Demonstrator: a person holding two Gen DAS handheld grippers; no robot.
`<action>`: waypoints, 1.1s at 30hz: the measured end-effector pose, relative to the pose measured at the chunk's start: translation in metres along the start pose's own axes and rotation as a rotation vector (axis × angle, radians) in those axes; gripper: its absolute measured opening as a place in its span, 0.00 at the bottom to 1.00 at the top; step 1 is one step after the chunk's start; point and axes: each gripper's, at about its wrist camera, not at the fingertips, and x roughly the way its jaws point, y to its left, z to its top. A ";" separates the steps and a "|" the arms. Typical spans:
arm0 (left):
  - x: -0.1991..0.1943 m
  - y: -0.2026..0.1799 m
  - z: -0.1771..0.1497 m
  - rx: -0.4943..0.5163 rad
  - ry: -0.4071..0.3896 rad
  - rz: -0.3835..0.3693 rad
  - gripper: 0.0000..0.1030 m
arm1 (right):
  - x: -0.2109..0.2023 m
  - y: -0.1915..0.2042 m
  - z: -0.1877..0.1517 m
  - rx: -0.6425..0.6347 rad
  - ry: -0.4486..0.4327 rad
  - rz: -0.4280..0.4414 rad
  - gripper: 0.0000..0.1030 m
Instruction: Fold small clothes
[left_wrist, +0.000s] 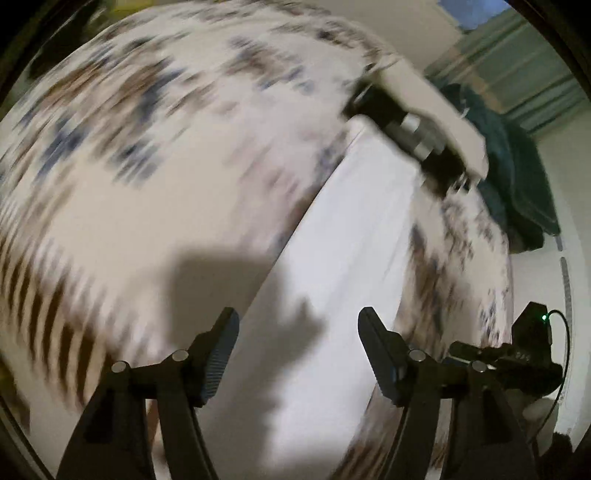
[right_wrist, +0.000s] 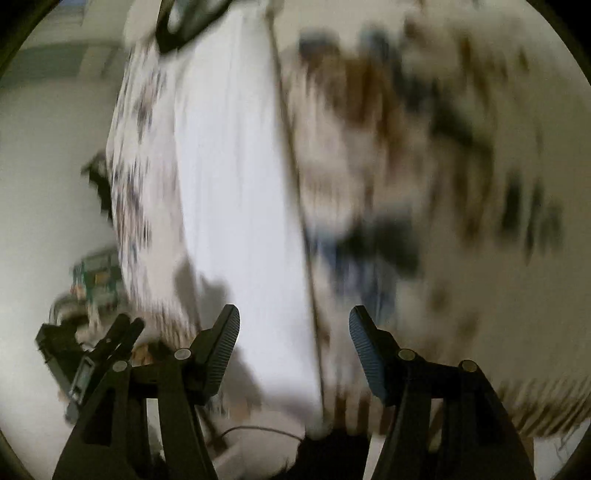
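Both views heavily motion-blurred. Left claw (left_wrist: 297, 354) spread wide, nothing between its fingers. Right claw (right_wrist: 293, 350) likewise wide and holding nothing. White cloth (left_wrist: 332, 258) lies flat on the patterned bedspread (left_wrist: 129, 147), running in a long strip ahead of both claws. Dark green garment (left_wrist: 517, 166) bunched at the bed's far edge, apart from the white cloth.

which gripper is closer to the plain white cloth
Left, it seems. The left gripper, open, points squarely at the white cloth, which fills the gap between its fingers. The right gripper, open, straddles the cloth's edge, half over the patterned fabric.
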 end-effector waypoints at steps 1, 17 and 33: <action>0.010 -0.006 0.018 0.019 -0.010 -0.009 0.63 | -0.004 0.004 0.030 0.014 -0.047 -0.010 0.62; 0.215 -0.056 0.218 0.252 0.049 -0.079 0.63 | 0.065 0.072 0.275 -0.151 -0.410 -0.173 0.45; 0.187 -0.007 0.193 -0.079 0.163 -0.414 0.58 | 0.032 0.016 0.228 0.049 -0.294 0.073 0.57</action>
